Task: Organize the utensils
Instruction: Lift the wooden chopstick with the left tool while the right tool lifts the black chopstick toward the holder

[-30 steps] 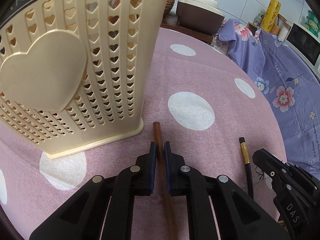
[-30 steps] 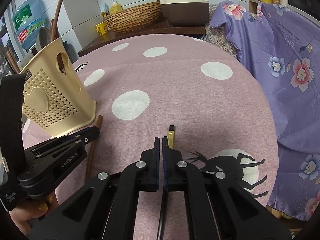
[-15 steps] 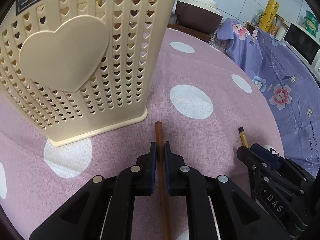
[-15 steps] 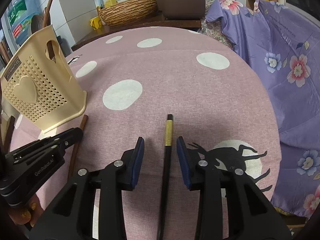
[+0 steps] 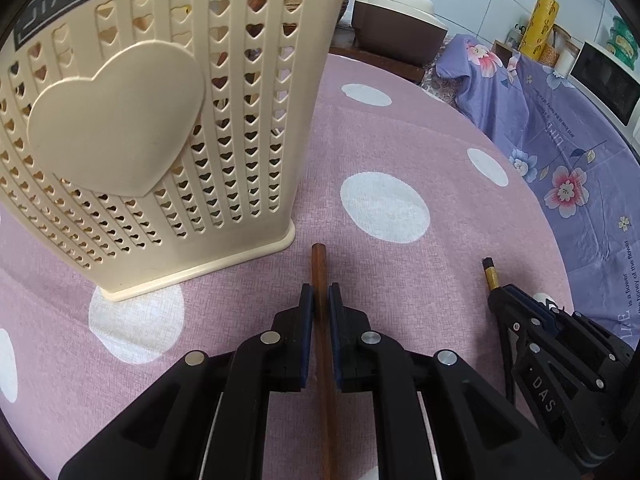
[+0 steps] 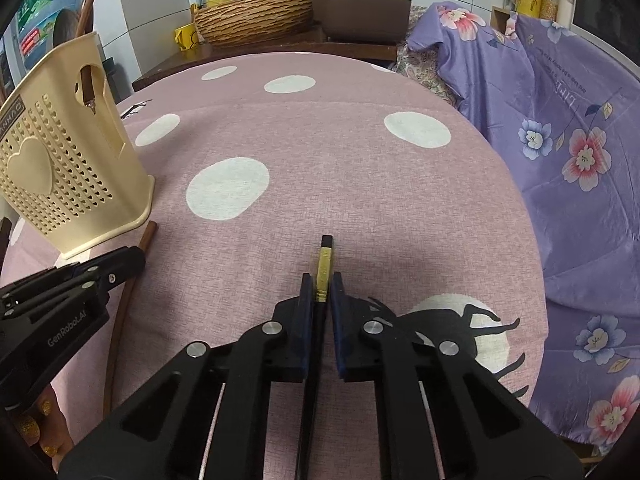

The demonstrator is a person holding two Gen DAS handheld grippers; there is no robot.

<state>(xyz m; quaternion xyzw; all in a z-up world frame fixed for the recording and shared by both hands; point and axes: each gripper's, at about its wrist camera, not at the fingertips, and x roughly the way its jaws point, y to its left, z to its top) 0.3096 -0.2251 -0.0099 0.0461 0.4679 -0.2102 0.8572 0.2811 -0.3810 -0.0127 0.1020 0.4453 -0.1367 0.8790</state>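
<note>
A brown wooden stick utensil lies on the pink dotted tablecloth, its tip just right of the cream heart-pattern utensil basket. My left gripper is shut on this brown stick. A black utensil with a gold band lies further right. My right gripper is shut on it near the gold band. In the right wrist view the basket stands at the left, with the left gripper and brown stick below it. The right gripper also shows in the left wrist view.
A purple floral cloth drapes along the table's right side. A woven basin and a brown-and-cream appliance stand on a counter behind the table. A tall handle sticks up out of the basket.
My right gripper, open half a second ago, has closed on the black gold-banded utensil. My left gripper stays shut on the brown stick and has barely moved.
</note>
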